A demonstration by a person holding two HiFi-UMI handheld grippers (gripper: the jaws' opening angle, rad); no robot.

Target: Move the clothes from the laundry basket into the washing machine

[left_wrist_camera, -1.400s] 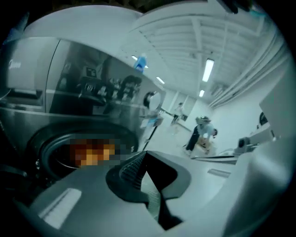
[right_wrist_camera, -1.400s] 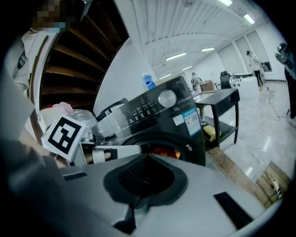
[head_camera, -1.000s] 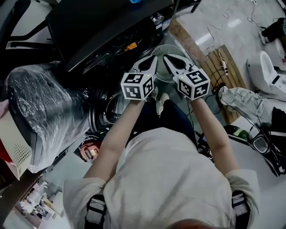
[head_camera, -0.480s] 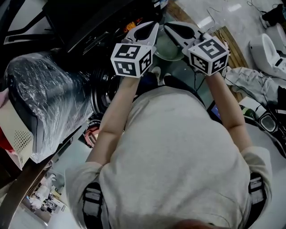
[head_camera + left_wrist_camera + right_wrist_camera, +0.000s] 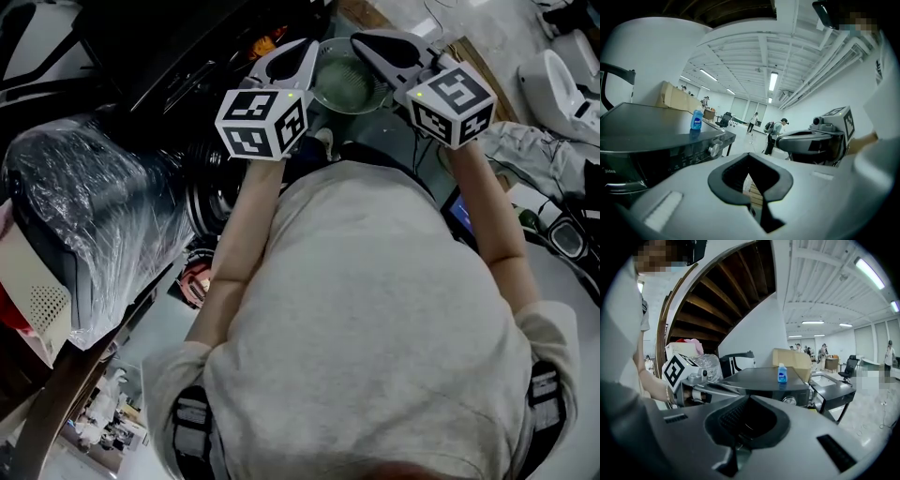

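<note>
In the head view both grippers are held up side by side in front of the person's chest. My left gripper (image 5: 302,54) is shut with nothing in it, and so is my right gripper (image 5: 364,42). Just beyond their tips, lower down, lies a round pale-green basket (image 5: 345,86); what it holds is not visible. The dark washing machine (image 5: 202,52) stands at the upper left, its round door (image 5: 208,192) below. In the left gripper view the shut left gripper (image 5: 749,164) points past the machine (image 5: 656,136). The right gripper view shows the shut right gripper (image 5: 746,404) and the machine (image 5: 764,378).
A blue bottle (image 5: 696,119) stands on the machine's top. A plastic-wrapped bulky object (image 5: 84,225) sits at the left. Light cloth (image 5: 539,155), cables and dark gear lie on the floor at the right. People walk in the far hall.
Both grippers have risen together toward the top of the head view, still shut. The person's torso now covers more of the floor and legs.
</note>
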